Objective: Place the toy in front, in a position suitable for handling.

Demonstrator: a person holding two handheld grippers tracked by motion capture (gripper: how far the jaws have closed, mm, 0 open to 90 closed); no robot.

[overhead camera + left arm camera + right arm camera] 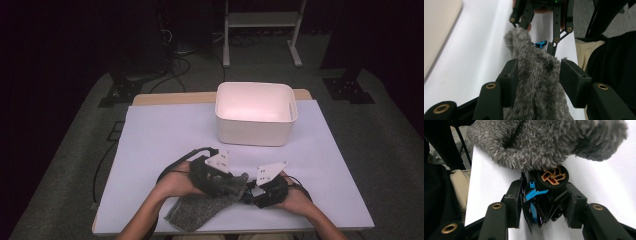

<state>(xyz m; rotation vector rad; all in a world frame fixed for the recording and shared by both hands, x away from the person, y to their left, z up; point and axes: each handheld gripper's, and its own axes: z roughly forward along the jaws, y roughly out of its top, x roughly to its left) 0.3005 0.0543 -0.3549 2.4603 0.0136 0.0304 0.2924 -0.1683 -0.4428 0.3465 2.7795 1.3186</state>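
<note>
A fuzzy grey cloth [200,207] lies at the table's near edge, one end lifted toward the grippers. In the left gripper view the cloth [536,80] runs between the jaws of my left gripper [537,72], which stand apart around it without squeezing. My left gripper [234,184] points right in the high view. My right gripper [544,202] is shut on a small black toy car [541,207] with blue parts and an orange-spoked wheel [554,177]. The cloth's end [544,142] drapes over the car's top. The right gripper [248,192] faces the left one, tip to tip.
A white plastic bin [252,132] stands at the back of the table, right of the middle. A pale lilac sheet [165,135] covers the tabletop. Both forearms come in from the near edge. Stands and cables sit on the floor beyond.
</note>
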